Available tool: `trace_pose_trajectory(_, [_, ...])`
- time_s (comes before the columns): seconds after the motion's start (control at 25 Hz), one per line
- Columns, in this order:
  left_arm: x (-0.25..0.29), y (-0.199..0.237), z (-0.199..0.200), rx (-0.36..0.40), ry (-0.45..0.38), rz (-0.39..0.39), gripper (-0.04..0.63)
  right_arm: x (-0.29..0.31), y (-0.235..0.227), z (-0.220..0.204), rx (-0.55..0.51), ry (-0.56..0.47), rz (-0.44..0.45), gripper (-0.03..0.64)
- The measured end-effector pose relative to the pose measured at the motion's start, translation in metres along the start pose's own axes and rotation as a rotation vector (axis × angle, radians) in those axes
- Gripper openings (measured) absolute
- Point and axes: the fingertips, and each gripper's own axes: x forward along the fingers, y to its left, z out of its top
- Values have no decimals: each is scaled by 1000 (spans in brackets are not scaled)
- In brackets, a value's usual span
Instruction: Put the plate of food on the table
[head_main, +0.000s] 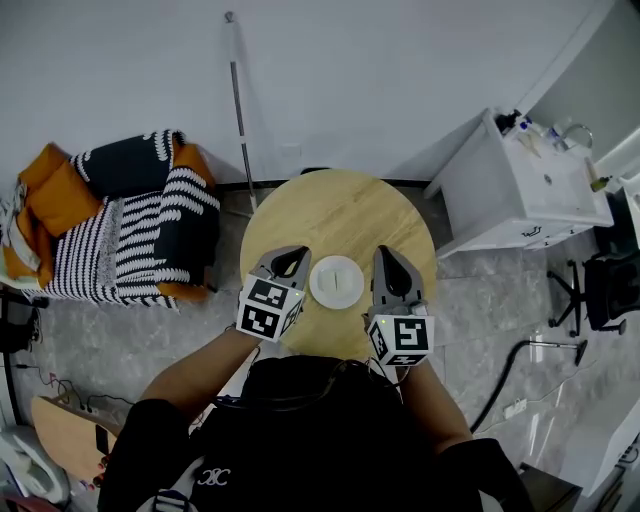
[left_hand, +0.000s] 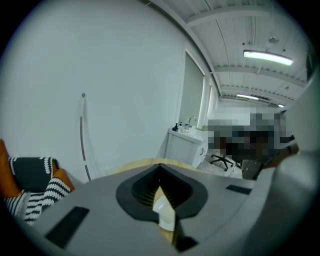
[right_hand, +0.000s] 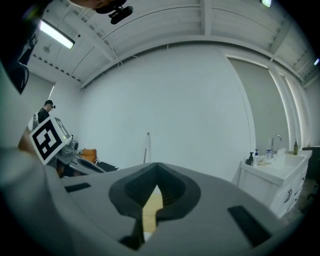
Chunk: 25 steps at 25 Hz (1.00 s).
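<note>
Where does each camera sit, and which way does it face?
Head view: person's head, steeply down onto plate, round table; forearms, left gripper, right gripper show.
Left gripper view: on that gripper, along its jaws toward the sink cabinet.
Right gripper view: likewise, toward the wall; left gripper shows.
Shared: all three show the sink cabinet.

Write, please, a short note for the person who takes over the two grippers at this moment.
Grippers: the left gripper has its jaws together and holds nothing, just left of the plate. The right gripper is shut and empty, just right of it.
Things: the plate appears to rest near the middle of the round table. What lies on it is too pale to make out.
Done: the plate looks placed.
Left: probably only to draw both grippers away.
</note>
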Motion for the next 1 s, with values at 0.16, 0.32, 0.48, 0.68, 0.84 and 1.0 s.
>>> trace_pose_trajectory(0.16, [-2,2,7,1,-23,4,5,2,5,-5,1,15,11,7])
trace_pose_trajectory(0.32, [-4,1,9,34,-33,1,5,2,4,-10,13,29,2,8])
trace_pose_trajectory(0.48, [-5,-2,9,65,-39,-8,5,3,2,-13,36,39,-4,8])
trace_pose_trajectory(0.68, [-5,0,10,54,-43,-2,5,5,6,-15,53,42,14,8])
trace_pose_trajectory(0.84, [-6,1,10,69,-54,10,5,4,10,-14,43,38,30,8])
trace_pose_trajectory(1.0, [-10,-2,14,131,-69,14,5,5,13,-14,33,42,37,8])
